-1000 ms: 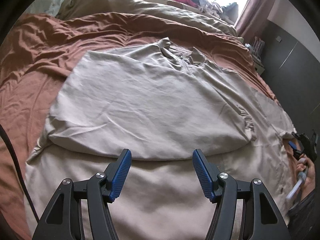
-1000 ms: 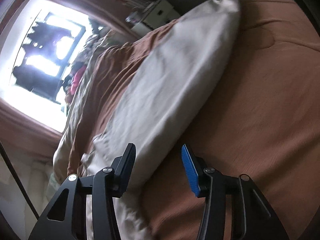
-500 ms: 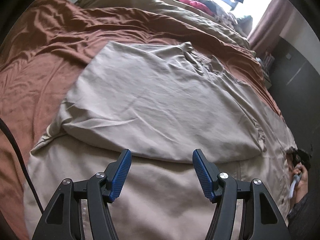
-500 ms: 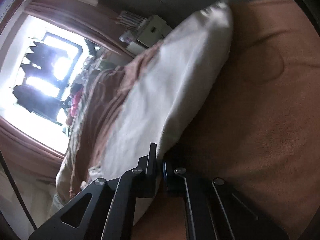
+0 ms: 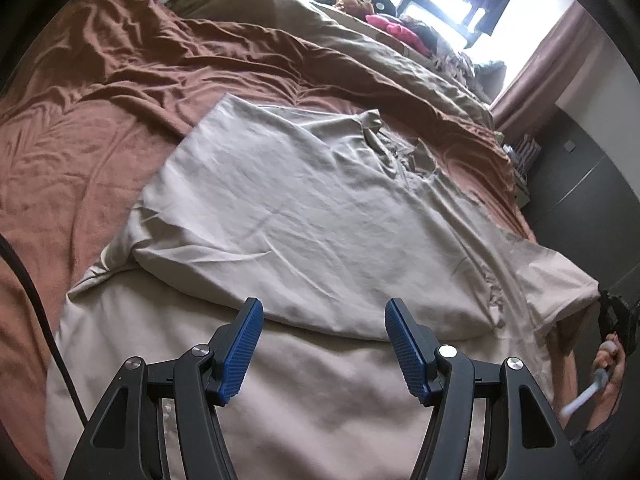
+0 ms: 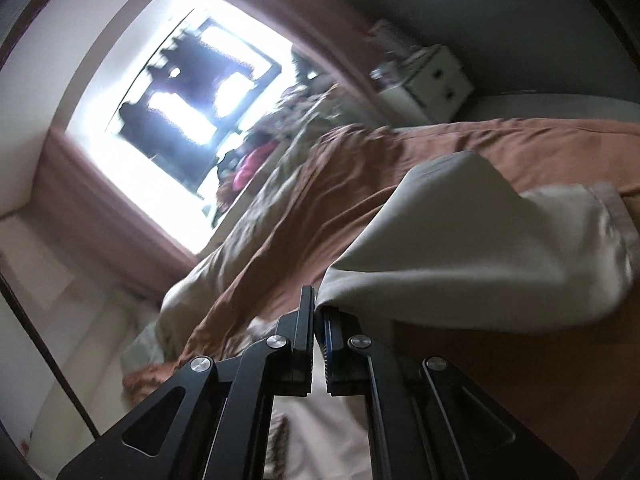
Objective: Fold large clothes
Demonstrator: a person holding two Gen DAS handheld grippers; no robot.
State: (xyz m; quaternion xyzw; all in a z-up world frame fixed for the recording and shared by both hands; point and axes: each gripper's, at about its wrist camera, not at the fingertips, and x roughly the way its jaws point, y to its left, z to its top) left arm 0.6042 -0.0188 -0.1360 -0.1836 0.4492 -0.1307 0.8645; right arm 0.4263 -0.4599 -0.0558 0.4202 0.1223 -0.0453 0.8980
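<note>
Pinching the beige garment [image 6: 472, 248] edge, my right gripper [image 6: 316, 312] jaws look clamped, blurred; left gripper [image 5: 324, 344] gapes wide, its 3 o'clock sleeve cut off.

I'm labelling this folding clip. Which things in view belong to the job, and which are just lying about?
Part of the job:
beige garment
right gripper, shut on its edge
left gripper, open above it

Lying about:
brown bedspread
olive duvet
pink item
white nightstand
</note>
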